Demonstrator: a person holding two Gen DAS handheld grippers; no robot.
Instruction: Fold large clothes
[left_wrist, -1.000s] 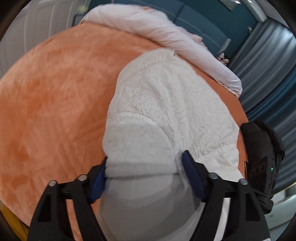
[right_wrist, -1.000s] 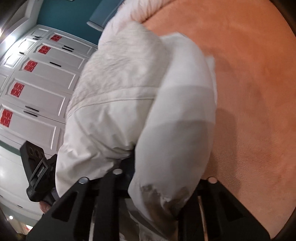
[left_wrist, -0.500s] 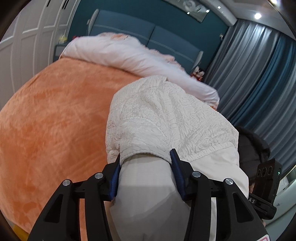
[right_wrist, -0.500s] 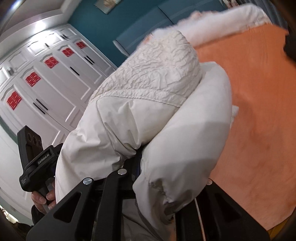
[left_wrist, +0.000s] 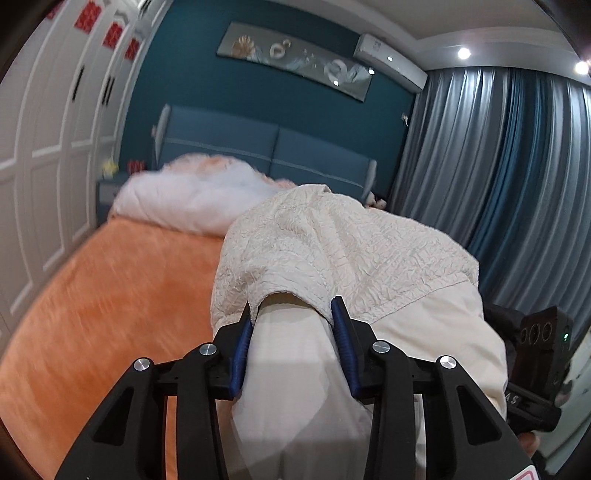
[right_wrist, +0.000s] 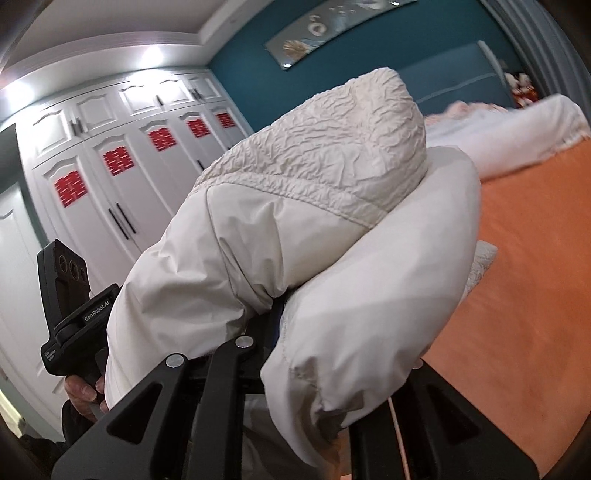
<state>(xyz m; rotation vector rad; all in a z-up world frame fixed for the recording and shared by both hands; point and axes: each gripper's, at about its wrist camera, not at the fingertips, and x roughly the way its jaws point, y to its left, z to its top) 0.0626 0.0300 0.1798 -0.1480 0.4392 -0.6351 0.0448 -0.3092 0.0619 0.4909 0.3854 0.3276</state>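
Observation:
A bulky cream padded jacket (left_wrist: 343, 251) with a crinkled upper part is held up off the orange bed (left_wrist: 110, 295), folded into a bundle. My left gripper (left_wrist: 293, 332) is shut on a smooth sleeve-like part of it between its blue pads. In the right wrist view the same jacket (right_wrist: 314, 184) is draped over my right gripper (right_wrist: 317, 332), whose fingertips are hidden under the fabric; it holds the jacket's other side. Each view shows the other hand-held gripper beside the bundle.
The orange bed cover (right_wrist: 524, 295) spreads below. A white duvet (left_wrist: 192, 199) lies bunched at the headboard end. White wardrobe doors (right_wrist: 122, 177) with red stickers stand on one side, grey-blue curtains (left_wrist: 498, 166) on the other.
Both grippers have lifted the jacket off the bed and tilted upward, so the room's wall and ceiling now show. The left gripper's fingers have closed in on the sleeve.

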